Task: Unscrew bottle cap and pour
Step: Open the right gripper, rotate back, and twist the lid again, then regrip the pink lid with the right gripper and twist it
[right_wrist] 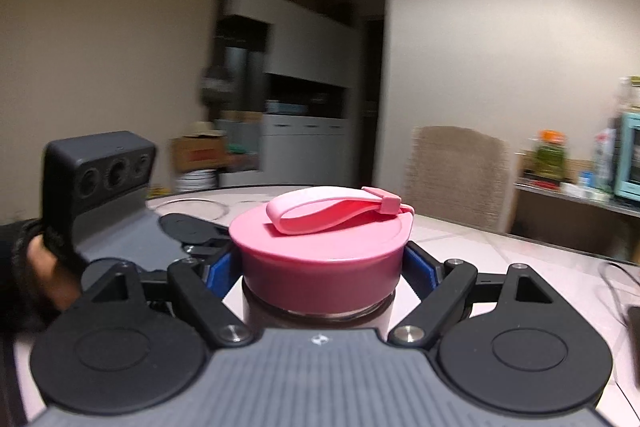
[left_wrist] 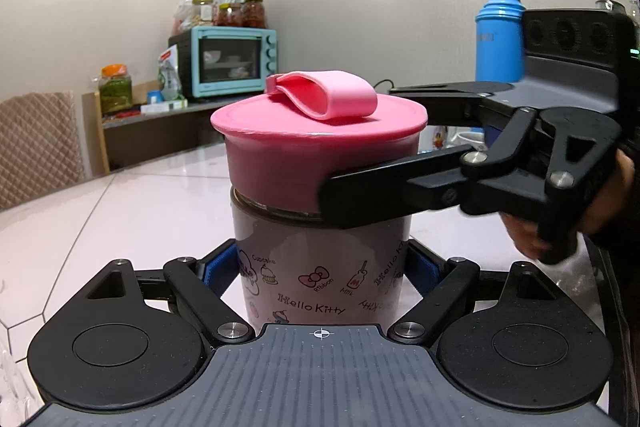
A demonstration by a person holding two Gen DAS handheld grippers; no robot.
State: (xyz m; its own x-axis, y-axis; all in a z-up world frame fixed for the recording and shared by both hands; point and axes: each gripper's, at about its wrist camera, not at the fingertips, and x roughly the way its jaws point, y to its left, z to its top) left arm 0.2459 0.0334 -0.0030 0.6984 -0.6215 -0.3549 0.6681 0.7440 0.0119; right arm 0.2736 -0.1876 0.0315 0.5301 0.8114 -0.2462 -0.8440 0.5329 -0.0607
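bottle (left_wrist: 320, 267) upright on pale table (left_wrist: 120, 211), dead centre, hello kitty print; contents hidden behind printed wall. pink cap (left_wrist: 316, 155) on top, strap folded over. left gripper (left_wrist: 324, 267) clamped on body, right gripper (right_wrist: 320, 267) pinching cap from 3 o'clock. blue flask (left_wrist: 498, 39) at 1 o'clock, shut.

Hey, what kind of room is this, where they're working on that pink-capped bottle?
Most likely a home kitchen or dining area: a teal toaster oven with food jars on top, a glossy table, and a padded chair beside it.
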